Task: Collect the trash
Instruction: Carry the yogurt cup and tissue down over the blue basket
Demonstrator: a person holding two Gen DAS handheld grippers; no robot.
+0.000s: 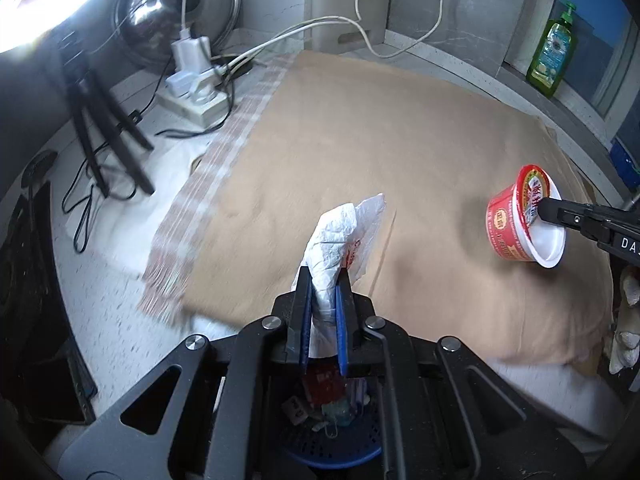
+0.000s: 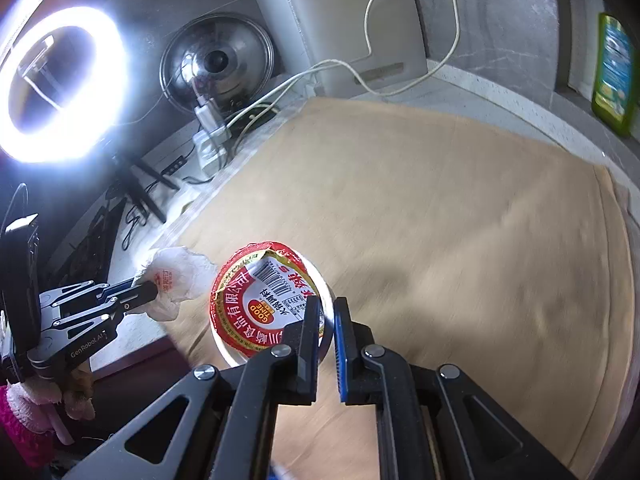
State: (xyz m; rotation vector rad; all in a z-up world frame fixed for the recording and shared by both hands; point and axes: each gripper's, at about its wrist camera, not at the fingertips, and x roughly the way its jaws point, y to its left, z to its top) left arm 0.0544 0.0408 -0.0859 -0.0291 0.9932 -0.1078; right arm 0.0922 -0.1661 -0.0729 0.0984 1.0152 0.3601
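White crumpled bag (image 1: 334, 240) in left fingers (image 1: 301, 312), red cup (image 2: 266, 300) in right.

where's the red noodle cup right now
The red noodle cup is pinched at its rim by the right gripper, above the tan cloth, right of the left gripper's crumpled bag.

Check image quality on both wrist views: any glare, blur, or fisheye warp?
Left wrist: ring light blows out the top-left corner; beige cloth is smeared by motion blur, while the left tongs and white wrapper stay sharp. Right wrist: the ring light glares hard; cloth is blurred; red cup is crisp; counter edge bows.
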